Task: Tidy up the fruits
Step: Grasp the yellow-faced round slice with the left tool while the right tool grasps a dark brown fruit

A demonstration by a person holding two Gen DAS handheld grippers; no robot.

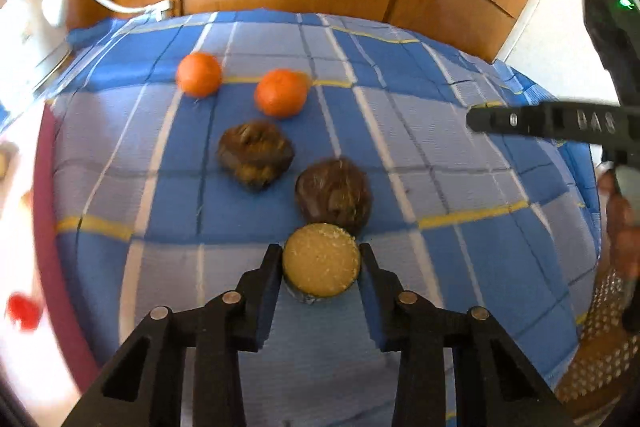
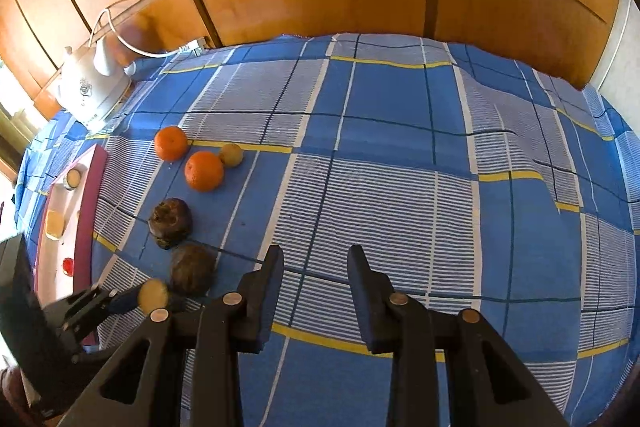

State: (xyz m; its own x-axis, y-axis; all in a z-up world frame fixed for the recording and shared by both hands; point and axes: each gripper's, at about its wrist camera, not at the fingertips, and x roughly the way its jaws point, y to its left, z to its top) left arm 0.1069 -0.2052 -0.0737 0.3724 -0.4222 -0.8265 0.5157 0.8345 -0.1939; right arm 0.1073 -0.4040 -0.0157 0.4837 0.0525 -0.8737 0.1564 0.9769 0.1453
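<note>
Fingers of the left gripper (image 1: 321, 259) are closed on a yellow fruit (image 1: 321, 259), held just above the checked cloth (image 1: 460, 267). Directly beyond it, two brown fruits (image 1: 334, 191) and two oranges (image 1: 280, 93) are lined up in pairs. A second yellow fruit (image 2: 231, 155) sits beside the farthest oranges, so pairing seems unfinished. The right gripper (image 2: 316, 259) is kept narrow and empty.

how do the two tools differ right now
The left tool has a round yellow fruit between its fingers; the right tool has nothing between its fingers. The left works beside the dark fruits; the right hangs over bare blue checked cloth. Both are black and point downward.
</note>
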